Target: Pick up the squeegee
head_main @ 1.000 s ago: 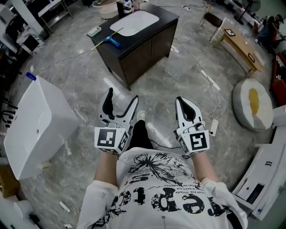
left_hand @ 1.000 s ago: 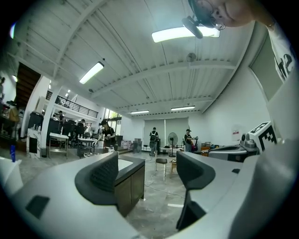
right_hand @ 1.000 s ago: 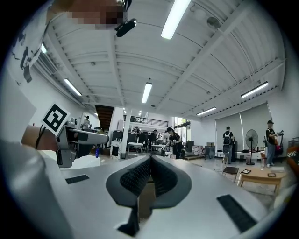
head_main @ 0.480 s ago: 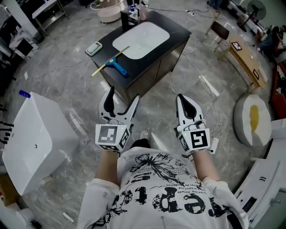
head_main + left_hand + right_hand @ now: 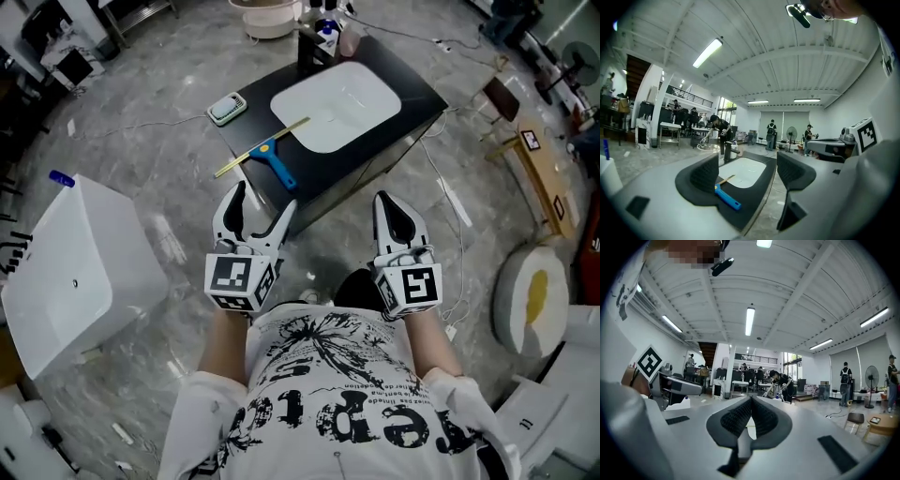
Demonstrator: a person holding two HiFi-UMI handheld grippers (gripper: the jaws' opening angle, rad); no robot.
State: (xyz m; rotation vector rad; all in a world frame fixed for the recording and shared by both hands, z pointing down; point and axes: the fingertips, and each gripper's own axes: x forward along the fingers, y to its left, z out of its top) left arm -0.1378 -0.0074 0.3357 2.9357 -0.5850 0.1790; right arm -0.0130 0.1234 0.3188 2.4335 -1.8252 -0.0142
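Blue handle, yellow blade: the squeegee [image 5: 278, 167] lies flat on the dark bench [image 5: 253, 127], near its front-left edge, just beside the white basin [image 5: 336, 105]. Your left gripper [image 5: 262, 199] is the nearer one. Its jaws are spread wide with nothing held, and the squeegee sits straight ahead, framed between them in the left gripper view. The handle points back toward you and the blade runs crosswise. Your right gripper [image 5: 386, 202] is pinched closed on nothing, well off to the right.

Sink cabinet [image 5: 424, 97] w/ squeegee [image 5: 277, 167] now much closer, just ahead of L gripper [image 5: 262, 199]; was farther off.
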